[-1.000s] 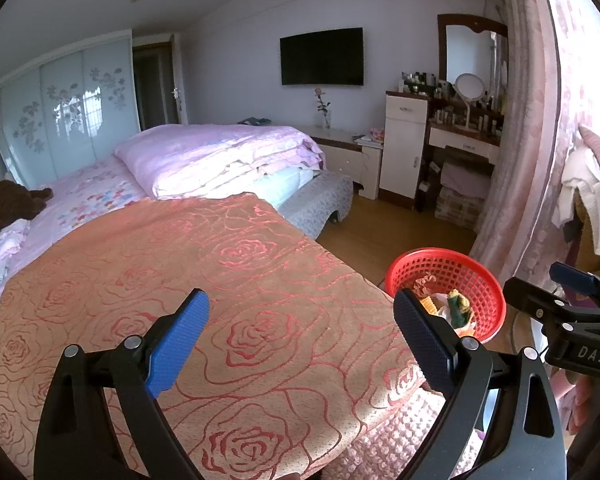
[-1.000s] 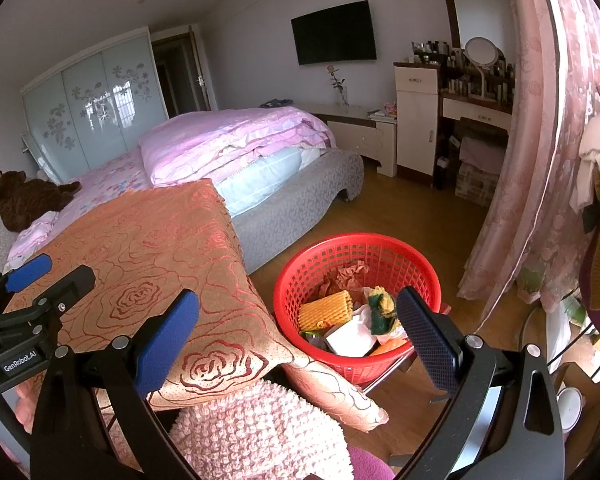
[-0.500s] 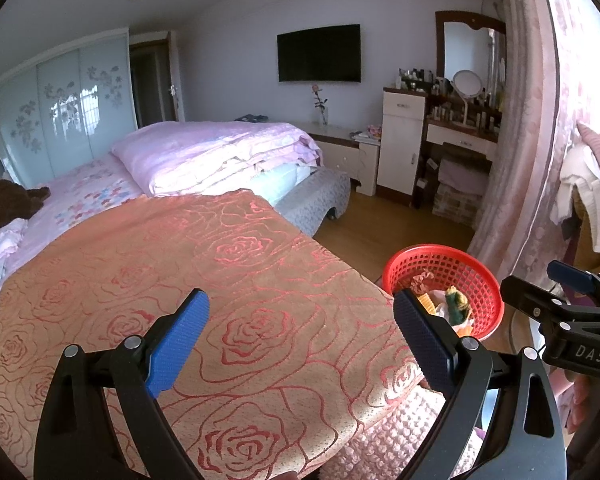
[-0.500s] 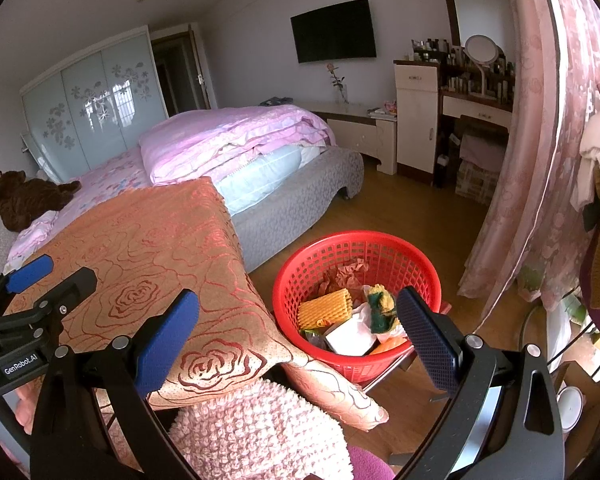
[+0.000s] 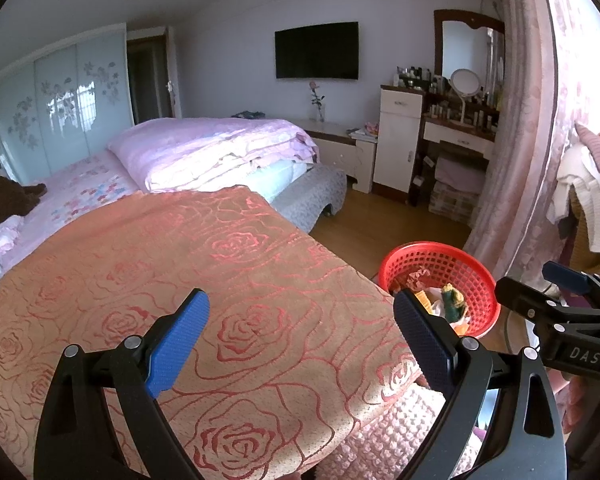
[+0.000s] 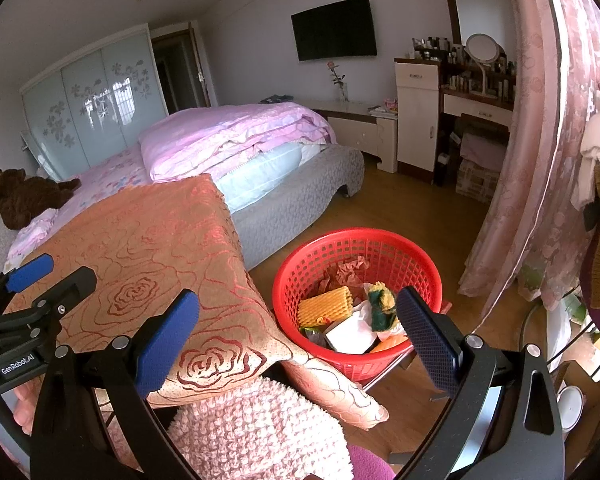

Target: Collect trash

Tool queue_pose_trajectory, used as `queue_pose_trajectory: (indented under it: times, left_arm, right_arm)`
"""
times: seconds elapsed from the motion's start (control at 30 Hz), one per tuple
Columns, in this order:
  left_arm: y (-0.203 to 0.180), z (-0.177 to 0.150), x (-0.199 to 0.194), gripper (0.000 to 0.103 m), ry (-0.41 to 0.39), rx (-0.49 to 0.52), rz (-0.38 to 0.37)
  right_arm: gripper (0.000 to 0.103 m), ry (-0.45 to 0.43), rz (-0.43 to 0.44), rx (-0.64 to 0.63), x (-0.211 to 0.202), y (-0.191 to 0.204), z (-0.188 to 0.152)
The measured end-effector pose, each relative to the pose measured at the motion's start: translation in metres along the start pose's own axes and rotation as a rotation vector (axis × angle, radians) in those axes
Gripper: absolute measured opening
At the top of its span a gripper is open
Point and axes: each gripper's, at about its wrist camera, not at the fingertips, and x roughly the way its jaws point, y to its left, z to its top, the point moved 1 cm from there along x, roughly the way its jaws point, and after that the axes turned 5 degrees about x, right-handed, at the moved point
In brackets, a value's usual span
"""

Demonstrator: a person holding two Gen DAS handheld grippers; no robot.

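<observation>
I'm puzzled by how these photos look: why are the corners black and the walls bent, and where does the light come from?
Both views are fisheye, so a dark round border cuts the corners and straight lines bow, like the curtain in the right wrist view. In the left wrist view, daylight falls across the rose-patterned cover, and the wardrobe doors mirror a bright window. Both views look sharp.

Soft daylight from the right, sharp focus, strong fisheye bending and dark corners.

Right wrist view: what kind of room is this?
A home bedroom: a bed with pink bedding, a wall TV, and a dressing table with a round mirror.
</observation>
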Motion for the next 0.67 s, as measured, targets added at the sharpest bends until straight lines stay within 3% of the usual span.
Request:
queue_pose_trajectory:
  times: [0.4,0.53,0.67]
  left_arm:
    - [0.01,0.0,-0.007,0.09,-0.027,-0.02,-0.021]
    - [0.03,0.0,-0.01,0.09,-0.014,-0.045,0.035]
    - [0.068,-0.009,-0.014,0.09,0.008,-0.09,0.159]
  right_arm:
    - [0.096,0.002,-0.019,0.005,-0.004,-0.003,-0.006]
    - [0.096,0.011,-0.021,-0.014,-0.003,0.001,-0.01]
    - [0.096,0.06,0.019,-0.083,0.012,0.032,-0.019]
